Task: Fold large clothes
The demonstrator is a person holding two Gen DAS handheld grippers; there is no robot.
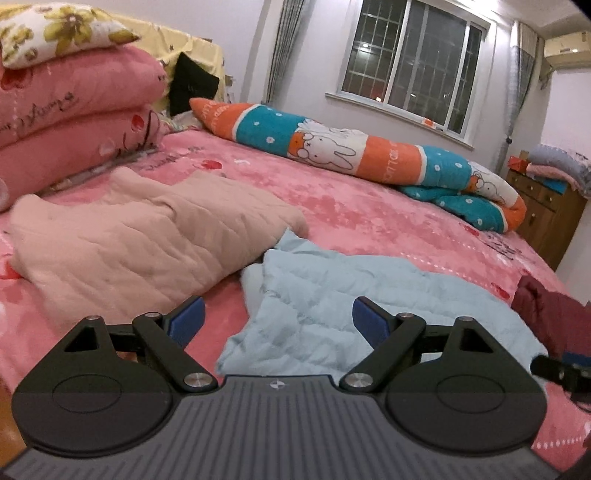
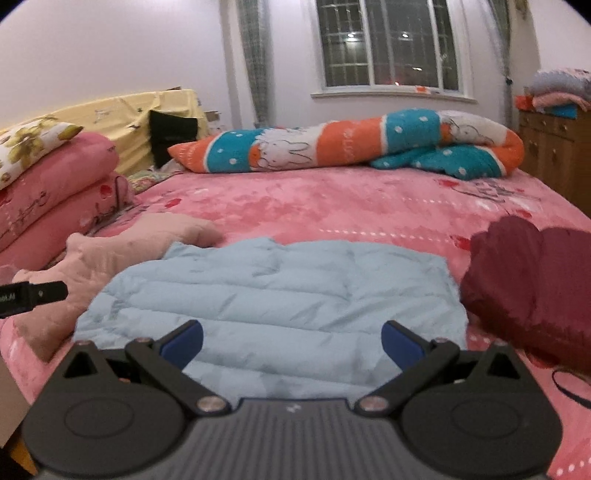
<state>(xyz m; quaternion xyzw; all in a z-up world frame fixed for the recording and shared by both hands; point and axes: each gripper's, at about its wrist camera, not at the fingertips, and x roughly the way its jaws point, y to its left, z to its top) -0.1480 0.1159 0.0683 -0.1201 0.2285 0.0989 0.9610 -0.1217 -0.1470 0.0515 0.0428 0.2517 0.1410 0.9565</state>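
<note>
Left fingers: we see the blue pads (image 1: 186,319) of our left gripper (image 1: 277,320) spread wide, pinching nothing, poised above the near left part of the light blue jacket (image 1: 332,295).
Right fingers: the pads (image 2: 184,341) of our right gripper (image 2: 293,343) are spread as well, empty, hanging over the near edge of the same jacket (image 2: 273,295).
Light blue jacket: it lies flat on the pink bed cover (image 2: 332,199) near us, quilted, in a rough rectangle (we cannot tell whether either gripper touches the cloth).
Pale pink jacket: to the left of the blue one (image 1: 140,229), its right edge touching the blue jacket's far left corner; also seen from the right wrist (image 2: 110,254).
Dark red garment: bunched to the right of the blue jacket (image 2: 528,288), just beside its right edge; only a corner shows from the left wrist (image 1: 550,317).
Rolled quilt: orange, teal and white with rabbit prints (image 1: 332,147), stretched along the far side of the bed.
Folded pink bedding: stacked at the far left (image 1: 74,110), a floral pillow (image 1: 55,33) on top.
Window: in the far wall (image 2: 388,44), barred, dark outside.
Wooden dresser: at the far right (image 1: 546,214), with folded blankets on it.
</note>
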